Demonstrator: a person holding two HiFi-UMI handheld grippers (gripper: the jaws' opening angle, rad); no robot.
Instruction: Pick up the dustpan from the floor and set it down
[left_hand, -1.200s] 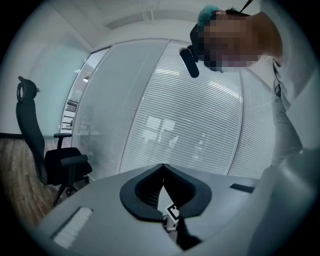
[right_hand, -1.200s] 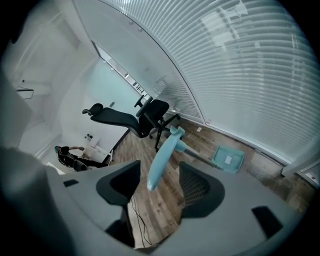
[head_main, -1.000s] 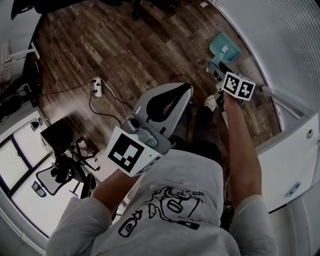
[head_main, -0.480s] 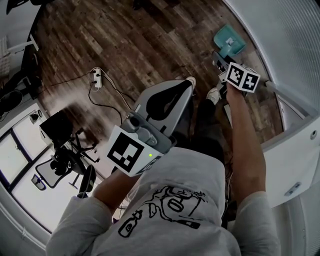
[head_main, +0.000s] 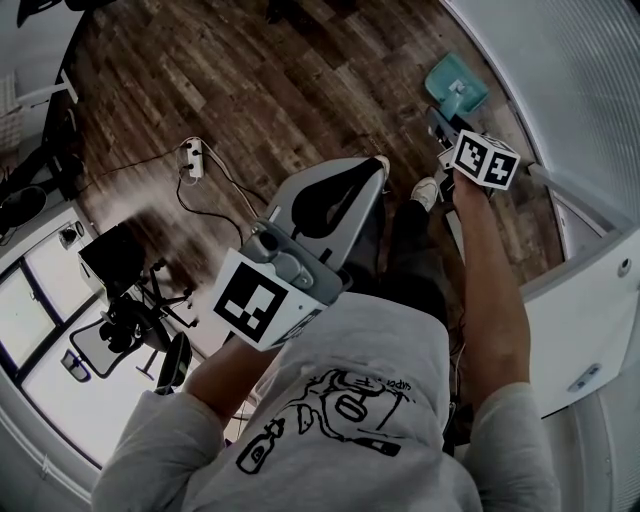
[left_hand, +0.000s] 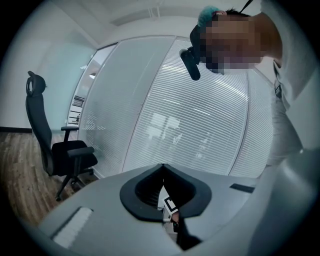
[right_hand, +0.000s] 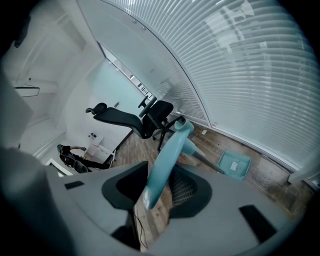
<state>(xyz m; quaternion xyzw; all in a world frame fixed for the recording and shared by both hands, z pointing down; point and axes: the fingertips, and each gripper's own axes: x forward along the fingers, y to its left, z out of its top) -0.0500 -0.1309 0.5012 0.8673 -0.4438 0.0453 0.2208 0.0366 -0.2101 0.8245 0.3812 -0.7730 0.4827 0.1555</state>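
The teal dustpan (head_main: 455, 85) sits on the wood floor by the blind-covered glass wall. Its pan (right_hand: 234, 164) lies flat, and its long teal handle (right_hand: 167, 150) rises toward me. My right gripper (head_main: 438, 128) reaches down to that handle. In the right gripper view the handle's end lies between the jaws of the right gripper (right_hand: 165, 169). The jaws are closing, and floor still shows beside the handle. My left gripper (head_main: 378, 172) hangs in front of my body away from the dustpan. The tips of the left gripper (left_hand: 162, 166) meet with nothing between them.
A power strip (head_main: 190, 160) with a trailing cable lies on the floor at the left. An office chair (head_main: 130, 300) and desks stand lower left. A white cabinet (head_main: 590, 300) is at the right. Black chairs (right_hand: 145, 120) stand beyond the dustpan. My shoes (head_main: 428, 190) are near the right gripper.
The head view has shifted a little, so the dustpan sits higher in the picture. Both grippers keep their places, the right one still at the handle.
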